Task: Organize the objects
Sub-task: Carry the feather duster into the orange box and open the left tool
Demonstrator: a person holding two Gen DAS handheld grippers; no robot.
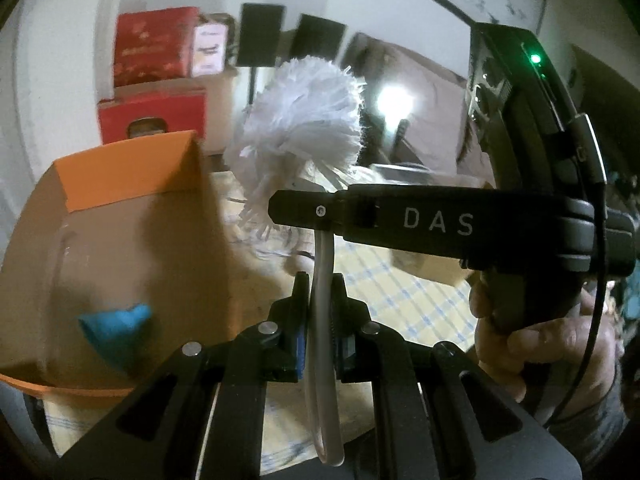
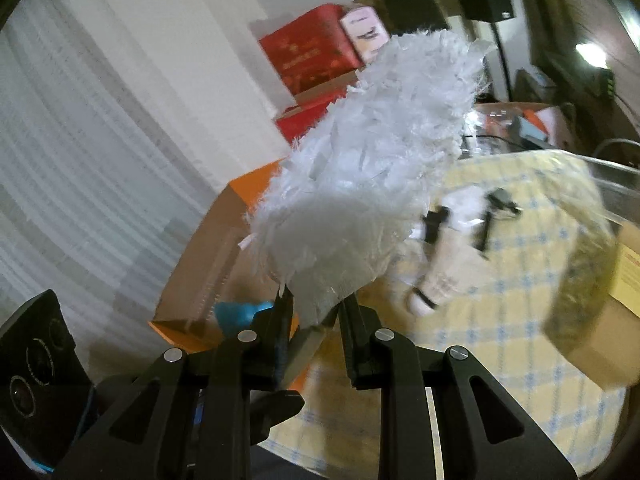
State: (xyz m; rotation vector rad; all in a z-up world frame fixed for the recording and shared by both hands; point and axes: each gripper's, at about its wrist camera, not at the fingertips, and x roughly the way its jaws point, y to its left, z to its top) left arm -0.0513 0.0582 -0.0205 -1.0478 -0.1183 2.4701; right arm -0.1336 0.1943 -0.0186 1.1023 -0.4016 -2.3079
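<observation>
The left tongs [image 1: 320, 300] are pressed nearly together, pinching the pale handle [image 1: 322, 320] of a white duster [image 1: 304, 120], which stands upright between the 2 fingers. The right tongs [image 2: 314, 316] are narrowly parted around the duster [image 2: 372, 168] just below its fluffy head; the handle [image 2: 306, 346] touches at least the left finger, but a firm grip cannot be told. Left of the duster sits an open orange box [image 1: 120, 168] holding a blue object [image 1: 116, 328]. Behind the duster lies a checked yellow counter [image 2: 520, 280].

Box [image 1: 132, 240] left of duster [image 1: 304, 120]; funnel [image 1: 116, 328] inside.
</observation>
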